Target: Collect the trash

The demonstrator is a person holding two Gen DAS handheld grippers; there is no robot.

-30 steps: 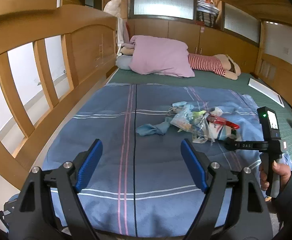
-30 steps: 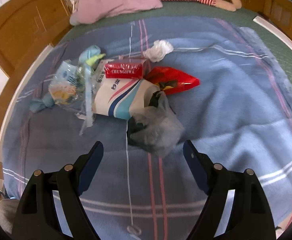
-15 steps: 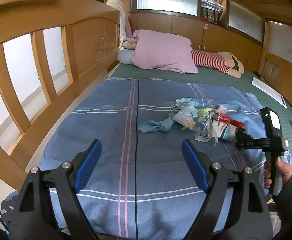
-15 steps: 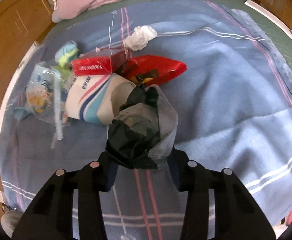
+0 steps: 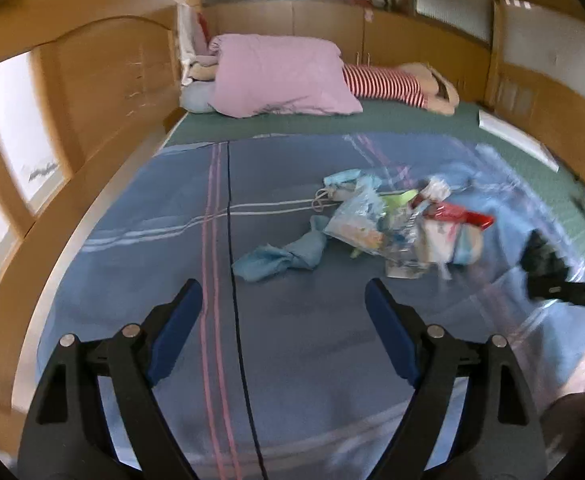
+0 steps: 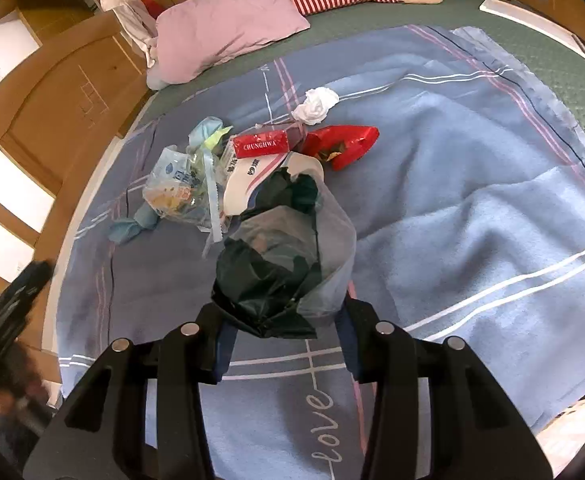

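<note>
In the left wrist view, we held our left gripper [image 5: 278,318] over the blue blanket [image 5: 172,248] on the bed, and its jaws stood wide with nothing between them. The trash pile [image 5: 392,228] lay ahead and a bit to the right, in the middle of the blanket. It stretched sideways, from a twisted blue cloth [image 5: 284,256] on the left to a red wrapper [image 5: 468,216] on the right. This view was blurry, so we could hardly tell the small pieces apart. At the right edge we saw only a dark smear of the right gripper with something black on it.

In the right wrist view, our right gripper [image 6: 284,344] had its jaws pulled in narrow, squeezing a black bag [image 6: 268,284] with a see-through bag [image 6: 332,240] around it. The crumpled bundle stuck up and away from the jaws, toward the pile. It hid part of a white cup [image 6: 252,180] with blue stripes, lying on its side. Next to the cup were a red box [image 6: 262,145] with white letters, the red wrapper [image 6: 348,146], a white paper ball [image 6: 316,106] and a clear bag [image 6: 176,184] with colored things inside. The left gripper was a dark blur at the left edge.
</note>
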